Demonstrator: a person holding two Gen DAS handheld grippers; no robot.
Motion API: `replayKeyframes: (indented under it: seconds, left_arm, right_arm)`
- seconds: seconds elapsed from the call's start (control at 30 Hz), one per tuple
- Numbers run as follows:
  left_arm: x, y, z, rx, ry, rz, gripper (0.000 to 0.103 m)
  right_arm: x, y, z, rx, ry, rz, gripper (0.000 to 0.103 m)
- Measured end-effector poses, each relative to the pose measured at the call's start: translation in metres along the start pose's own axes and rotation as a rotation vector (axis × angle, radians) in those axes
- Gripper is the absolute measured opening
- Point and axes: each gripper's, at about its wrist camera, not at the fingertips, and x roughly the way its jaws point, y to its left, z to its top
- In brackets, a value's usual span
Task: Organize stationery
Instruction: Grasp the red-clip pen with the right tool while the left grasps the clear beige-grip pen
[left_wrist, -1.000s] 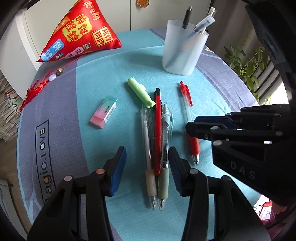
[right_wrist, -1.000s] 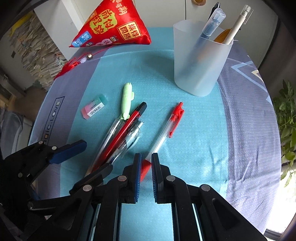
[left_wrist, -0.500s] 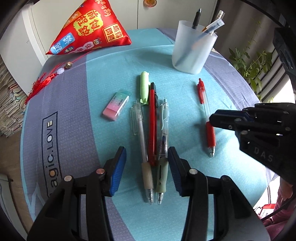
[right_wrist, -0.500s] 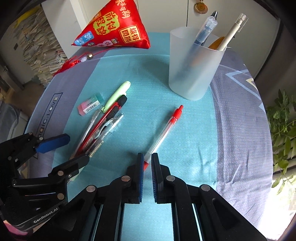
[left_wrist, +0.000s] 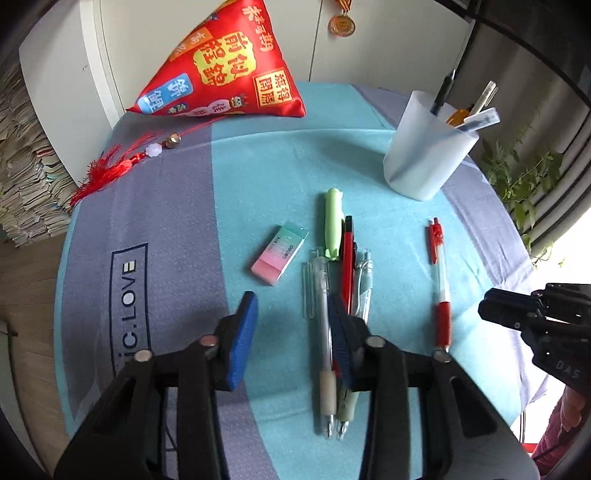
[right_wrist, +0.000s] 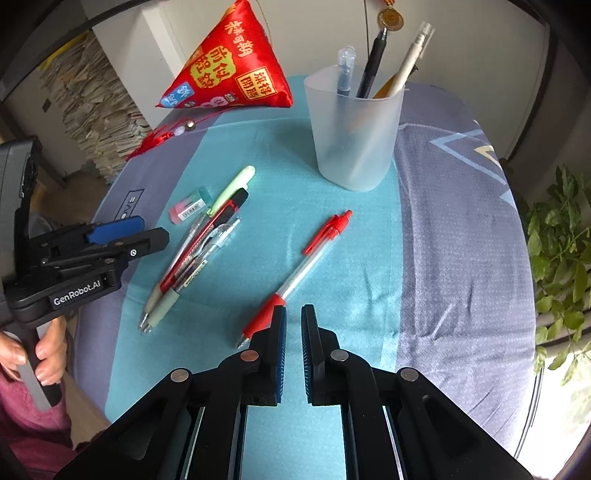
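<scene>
A frosted pen cup (left_wrist: 428, 155) (right_wrist: 354, 129) with several pens stands at the back of the table. On the teal cloth lie a bundle of three pens (left_wrist: 341, 295) (right_wrist: 195, 258), a green highlighter (left_wrist: 332, 229) (right_wrist: 232, 188), a pink-green eraser (left_wrist: 279, 254) (right_wrist: 190, 205) and a lone red pen (left_wrist: 439, 288) (right_wrist: 299, 273). My left gripper (left_wrist: 291, 332) is open and empty, low over the bundle's left side. My right gripper (right_wrist: 291, 339) is nearly shut and empty, just right of the red pen's tip end.
A red triangular cushion (left_wrist: 221, 70) (right_wrist: 229, 74) with a tassel sits at the back left. A plant (right_wrist: 561, 258) stands off the table's right edge. Paper stacks (right_wrist: 96, 110) lie beyond the left edge.
Both grippers have pulled back and up from the table. The left one has drifted left of the pen bundle. The right one has moved right, off the red pen.
</scene>
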Motion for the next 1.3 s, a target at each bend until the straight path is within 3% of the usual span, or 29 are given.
replayKeyframes:
  seconds: [0.5,0.57,0.63,0.73,0.87,0.93,1.3]
  left_arm:
    - [0.033,-0.018,0.014,0.064,0.044,0.039,0.028]
    - [0.033,-0.022,0.014,0.078,0.039,0.044,0.025]
    - [0.032,-0.023,0.013,0.084,0.039,0.025,0.012]
    - [0.028,-0.019,0.008,0.058,0.036,-0.006,0.013]
    - [0.019,-0.007,-0.002,0.024,0.019,-0.014,0.013]
    - [0.014,0.001,-0.006,0.010,0.009,-0.019,0.013]
    - [-0.012,0.017,-0.013,-0.005,-0.054,-0.040,0.013]
  right_arm:
    - [0.009,-0.007,0.003,0.049,0.027,-0.005,0.008]
    - [0.010,-0.010,0.006,0.068,0.025,-0.004,0.008]
    - [0.010,-0.014,0.010,0.096,0.021,-0.001,0.008]
    - [0.011,-0.023,0.020,0.161,0.018,0.008,0.008]
    - [0.017,-0.031,0.036,0.248,0.020,-0.001,0.027]
    - [0.021,-0.032,0.042,0.282,0.022,0.009,0.030]
    - [0.055,-0.023,0.070,0.403,0.027,-0.092,0.031]
